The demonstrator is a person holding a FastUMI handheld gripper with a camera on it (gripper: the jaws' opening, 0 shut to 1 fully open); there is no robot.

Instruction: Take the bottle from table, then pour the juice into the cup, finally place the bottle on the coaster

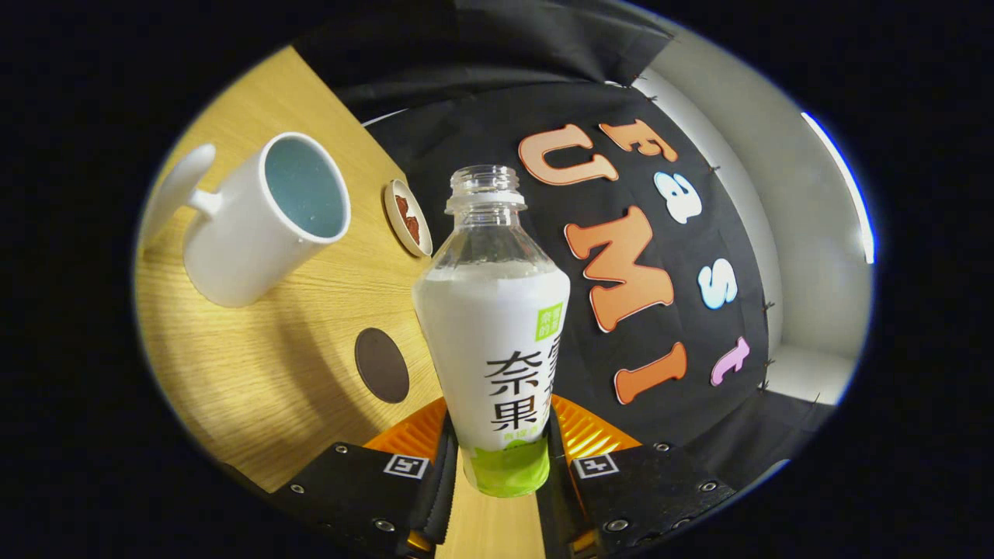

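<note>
The bottle is gripped low on its body between the two fingers of the claw, one pressed on each side. Its cap is off and white juice fills it to the shoulder. On the wooden counter, a dark round coaster is seen at ten o'clock from the bottle's base; the white cup lies beyond it, with a small dish just beside the cup.
</note>
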